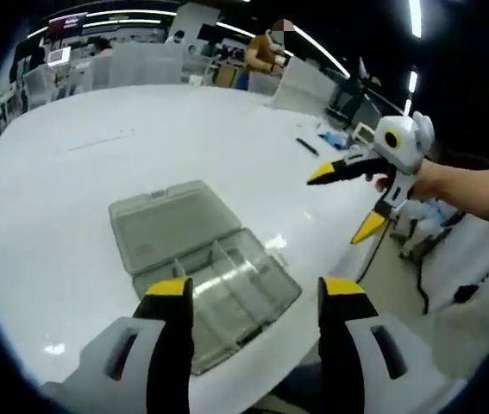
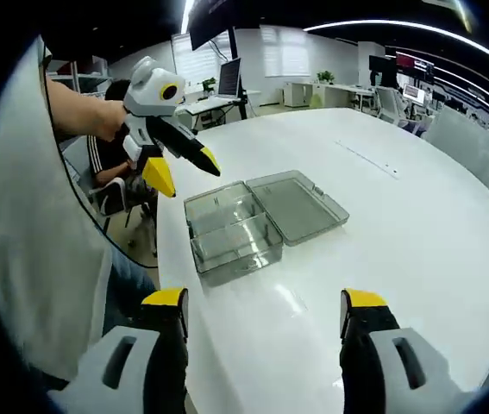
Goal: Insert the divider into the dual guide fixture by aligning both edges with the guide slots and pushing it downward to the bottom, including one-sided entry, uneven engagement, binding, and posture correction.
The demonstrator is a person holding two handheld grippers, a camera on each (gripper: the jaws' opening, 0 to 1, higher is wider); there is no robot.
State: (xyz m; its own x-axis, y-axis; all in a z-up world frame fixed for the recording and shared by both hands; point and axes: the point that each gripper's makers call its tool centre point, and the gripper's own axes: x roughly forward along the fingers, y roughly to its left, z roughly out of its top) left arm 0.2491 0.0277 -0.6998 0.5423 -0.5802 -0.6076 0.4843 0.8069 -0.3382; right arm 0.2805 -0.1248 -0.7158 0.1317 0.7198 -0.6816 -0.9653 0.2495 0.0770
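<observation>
Both grippers held up above the white table, nothing between the jaws, both spread wide. In left gripper view the left gripper points down at the clear plastic box, lid flat open behind it, w/ a thin divider standing inside across the compartments. Right gripper comes in from the right, tilted, in a bare hand. Right gripper view shows the left gripper above the box's near-left corner, plus a seated person behind.

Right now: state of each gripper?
Left gripper: open, holding nothing, above the clear box.
Right gripper: open, holding nothing, short of the box on the white table.
</observation>
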